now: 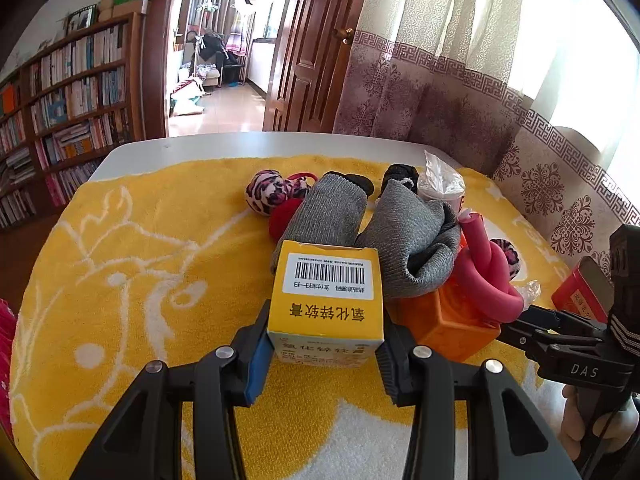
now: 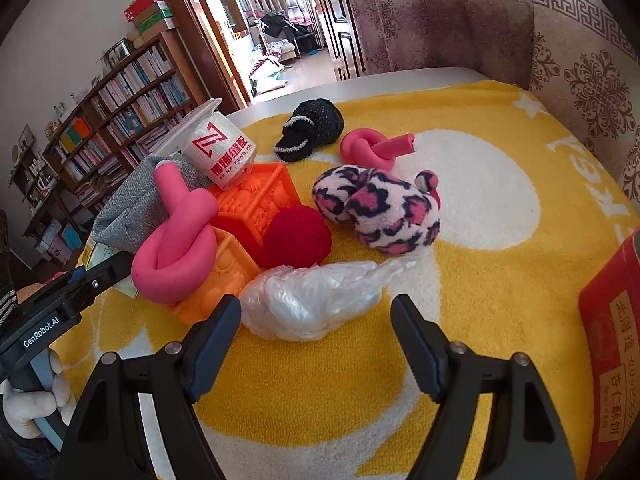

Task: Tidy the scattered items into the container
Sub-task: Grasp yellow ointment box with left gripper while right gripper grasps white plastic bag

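Observation:
My left gripper (image 1: 325,354) is shut on a yellow ointment box (image 1: 326,304) and holds it just in front of the orange container (image 1: 452,320), which also shows in the right wrist view (image 2: 256,204). The container carries a grey sock (image 1: 416,240), a knotted pink foam roller (image 2: 176,236) and a plastic cup (image 2: 220,148). My right gripper (image 2: 316,330) is open, its jaws either side of a crumpled clear plastic bag (image 2: 316,300). On the yellow towel (image 2: 500,280) lie a red pom-pom (image 2: 298,236), a leopard plush (image 2: 380,208), a second pink roller (image 2: 372,146) and a black fuzzy item (image 2: 312,128).
A red tin (image 2: 616,348) stands at the right edge of the towel. A second grey sock (image 1: 328,212) lies behind the box. A curtain (image 1: 460,80) hangs behind the table, a bookshelf (image 1: 60,100) at left. The left gripper's body (image 2: 60,300) shows beside the container.

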